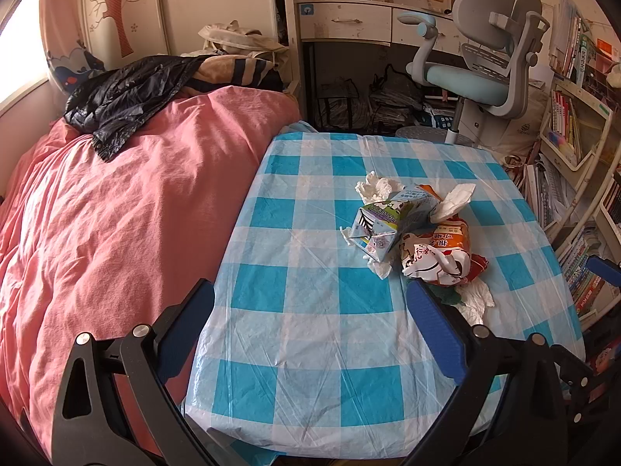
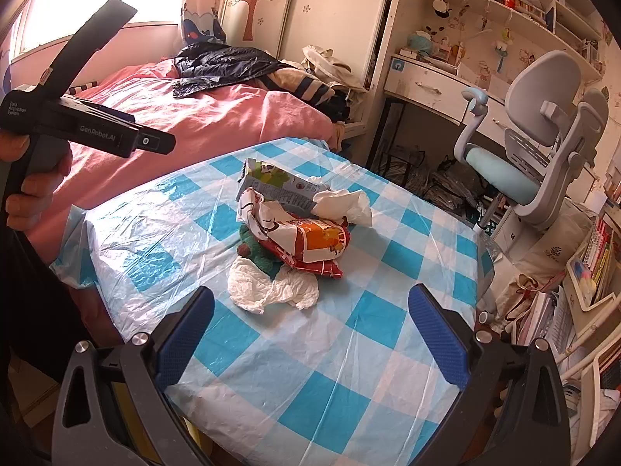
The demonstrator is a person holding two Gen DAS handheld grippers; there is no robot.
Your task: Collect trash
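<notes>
Left wrist view looks down a table (image 1: pixel 310 349) covered in a blue-and-white checked cloth, with the trash heaped right of centre in the frame: a flattened milk carton (image 1: pixel 382 225), an orange-and-white snack bag (image 1: pixel 442 252) touching its right side, and crumpled white tissues (image 1: pixel 378 186) behind, beside and in front of them. Only this view shows the tissue wad at the far side of the carton and the scraps under its near corner. A pink bed (image 1: pixel 116 213) fills the left half of the frame.

Right wrist view shows the same heap from the other side, at frame centre. Here a large crumpled tissue (image 2: pixel 268 287) lies nearest the camera, with something dark green (image 2: pixel 260 252) tucked under the snack bag (image 2: pixel 306 240); the carton (image 2: pixel 279 186) sits behind, at the far end of the pile. Only this view shows the left gripper's body in the upper left of the frame, held level above the table's edge by a hand (image 2: pixel 35 186) wrapped round its grip.

The left gripper (image 1: pixel 310 330) hovers over the near cloth with its blue-padded jaws spread wide, holding nothing. The right gripper (image 2: pixel 310 330) likewise stands open and empty, its jaws framing bare cloth just short of the nearest tissue.
</notes>
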